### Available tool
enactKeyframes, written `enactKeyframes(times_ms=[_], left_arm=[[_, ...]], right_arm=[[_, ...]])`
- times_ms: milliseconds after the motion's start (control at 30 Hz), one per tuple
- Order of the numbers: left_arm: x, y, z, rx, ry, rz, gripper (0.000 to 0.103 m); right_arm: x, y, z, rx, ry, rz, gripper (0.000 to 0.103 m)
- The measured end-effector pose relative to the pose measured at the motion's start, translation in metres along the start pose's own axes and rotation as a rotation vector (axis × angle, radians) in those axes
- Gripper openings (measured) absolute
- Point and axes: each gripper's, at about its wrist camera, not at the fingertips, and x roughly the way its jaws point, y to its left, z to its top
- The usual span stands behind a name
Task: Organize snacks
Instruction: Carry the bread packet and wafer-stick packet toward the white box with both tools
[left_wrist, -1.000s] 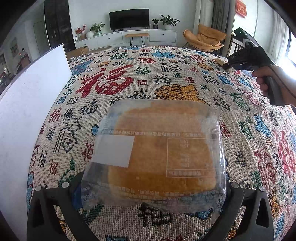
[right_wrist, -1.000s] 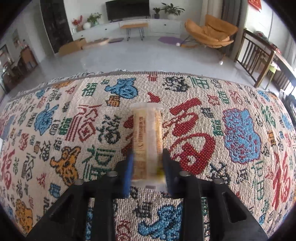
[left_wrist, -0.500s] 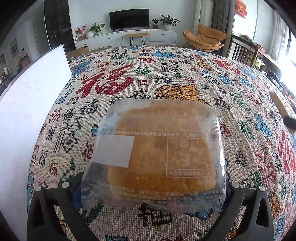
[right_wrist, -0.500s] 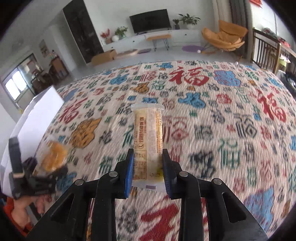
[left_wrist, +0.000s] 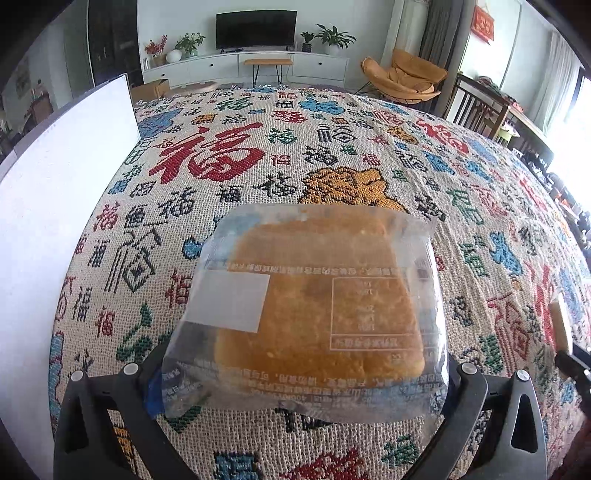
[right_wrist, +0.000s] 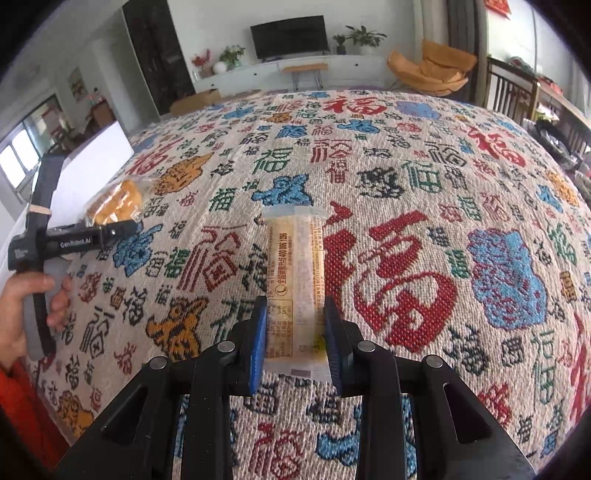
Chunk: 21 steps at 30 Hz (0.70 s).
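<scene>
Left hand-held gripper (left_wrist: 299, 384) pinches bagged cake (left_wrist: 314, 310), right hand-held gripper (right_wrist: 295, 332) pinches wafer pack (right_wrist: 297, 273), both over the cloth (right_wrist: 406, 184). Keep grips firm; carry toward white box (left_wrist: 55, 221).

Each fisheye camera sits just behind its hand-held gripper's fingers, angled down at the nearby worktop covered by a woven cream cloth with red, blue and green characters (left_wrist: 332, 155). Both face the far black television (right_wrist: 290, 37). The right view includes the left hand-held gripper (right_wrist: 122, 225).
</scene>
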Motion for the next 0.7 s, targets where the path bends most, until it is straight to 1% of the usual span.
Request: enactKeyframes(times_ms=[100, 133, 167, 233, 333, 433, 500, 533, 600, 667, 700], left_arm=[[-0.002, -0.001, -0.002, 0.008, 0.005, 0.001, 0.103], [-0.005, -0.001, -0.003, 0.007, 0.001, -0.004, 0.102], [-0.009, 0.000, -0.004, -0.003, -0.007, -0.015, 0.102], [-0.022, 0.004, -0.007, -0.035, -0.040, -0.061, 0.102], [-0.046, 0.007, -0.013, -0.070, -0.085, -0.116, 0.102], [-0.067, 0.008, -0.021, -0.073, -0.122, -0.140, 0.102], [-0.073, 0.005, -0.027, -0.056, -0.130, -0.142, 0.102], [-0.075, 0.004, -0.031, -0.045, -0.130, -0.141, 0.101], [-0.078, 0.002, -0.037, -0.034, -0.132, -0.141, 0.095], [-0.081, 0.002, -0.043, -0.036, -0.146, -0.149, 0.085], [-0.084, 0.003, -0.045, -0.044, -0.150, -0.152, 0.085]], right_arm=[[0.004, 0.005, -0.016, -0.036, 0.003, -0.058, 0.030], [0.001, 0.008, -0.020, -0.049, -0.016, -0.072, 0.030], [0.000, 0.010, -0.021, -0.052, -0.013, -0.076, 0.030], [-0.005, 0.010, -0.020, -0.026, -0.021, -0.043, 0.030], [-0.017, 0.008, -0.015, 0.000, -0.048, -0.028, 0.030], [-0.019, 0.009, -0.013, 0.031, -0.055, -0.004, 0.030], [-0.017, 0.013, -0.016, 0.035, -0.054, -0.002, 0.030], [-0.016, 0.015, -0.018, 0.035, -0.051, -0.002, 0.030], [-0.014, 0.018, -0.023, 0.045, -0.049, 0.010, 0.030], [-0.016, 0.021, -0.027, 0.044, -0.050, 0.019, 0.030], [-0.017, 0.022, -0.029, 0.039, -0.053, 0.020, 0.030]])
